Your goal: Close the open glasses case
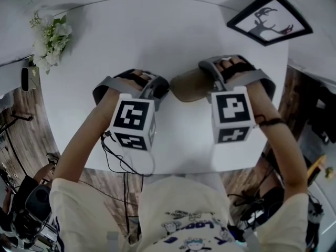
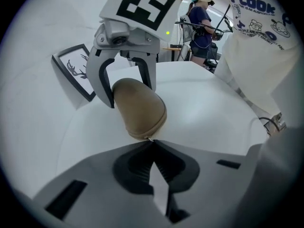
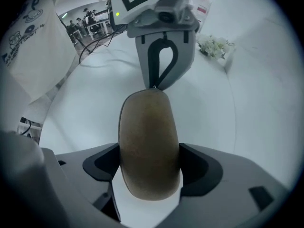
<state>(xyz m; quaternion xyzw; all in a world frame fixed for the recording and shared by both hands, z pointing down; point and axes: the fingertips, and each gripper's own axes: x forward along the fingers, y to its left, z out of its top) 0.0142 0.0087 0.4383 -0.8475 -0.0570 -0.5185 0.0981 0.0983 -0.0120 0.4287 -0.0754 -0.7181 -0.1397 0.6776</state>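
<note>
Right claw (image 3: 149, 161) clamps the brown glasses case (image 3: 148, 127) across its width; left claw (image 2: 151, 141), tips together, touches the case's end, which the head view hides.

My right claw (image 3: 149, 167) clamped on brown glasses case (image 3: 148, 137), jaws pressing both long sides. Case lies on white counter (image 3: 228, 118). I see left claw (image 3: 156, 86) at case's far end, jaws together, tips touching it. Flowers (image 3: 214, 46) beyond, upper right.
</note>
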